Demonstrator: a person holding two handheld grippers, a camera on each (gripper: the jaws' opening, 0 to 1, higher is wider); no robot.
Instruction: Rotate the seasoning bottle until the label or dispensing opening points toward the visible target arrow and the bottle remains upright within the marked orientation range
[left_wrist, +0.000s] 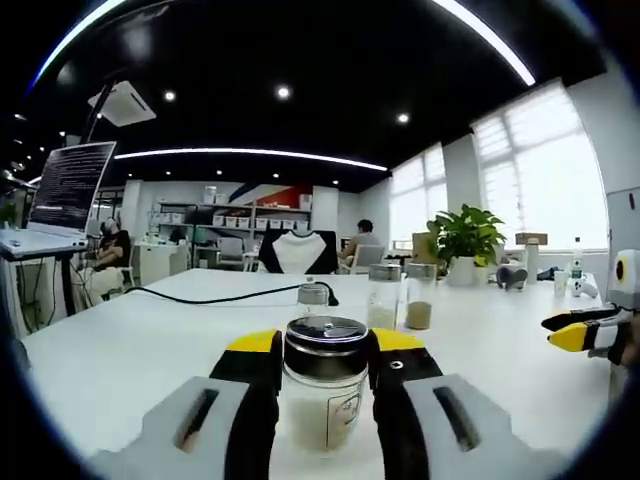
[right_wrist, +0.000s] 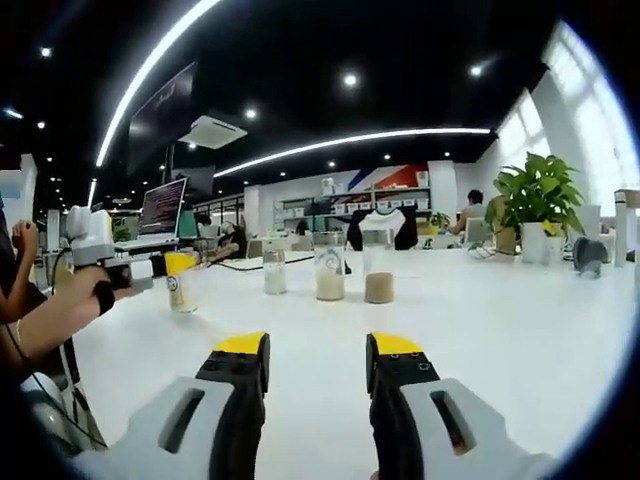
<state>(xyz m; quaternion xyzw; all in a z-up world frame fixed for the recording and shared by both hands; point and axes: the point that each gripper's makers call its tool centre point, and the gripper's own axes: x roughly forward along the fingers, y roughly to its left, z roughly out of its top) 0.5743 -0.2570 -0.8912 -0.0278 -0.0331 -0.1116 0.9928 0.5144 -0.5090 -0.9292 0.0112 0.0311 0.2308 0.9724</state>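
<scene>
A glass seasoning bottle (left_wrist: 322, 400) with a dark metal lid and pale powder inside stands upright on the white table (left_wrist: 130, 350). My left gripper (left_wrist: 327, 342) is shut on it, its yellow-tipped jaws pressed to both sides just below the lid. A small label shows on the bottle's lower right front. In the right gripper view the same bottle (right_wrist: 181, 292) is at the left, held by the left gripper (right_wrist: 165, 266) in a person's hand. My right gripper (right_wrist: 318, 348) hovers open over bare table; it also enters the left gripper view as the right gripper (left_wrist: 572, 330).
Three more seasoning bottles stand in a row further back: a short one (right_wrist: 274, 271), a pale-filled one (right_wrist: 330, 267) and a brown-filled one (right_wrist: 378, 266). A black cable (left_wrist: 220, 297) crosses the table. A potted plant (left_wrist: 465, 240) stands at the far right, a monitor (left_wrist: 70, 185) at the left.
</scene>
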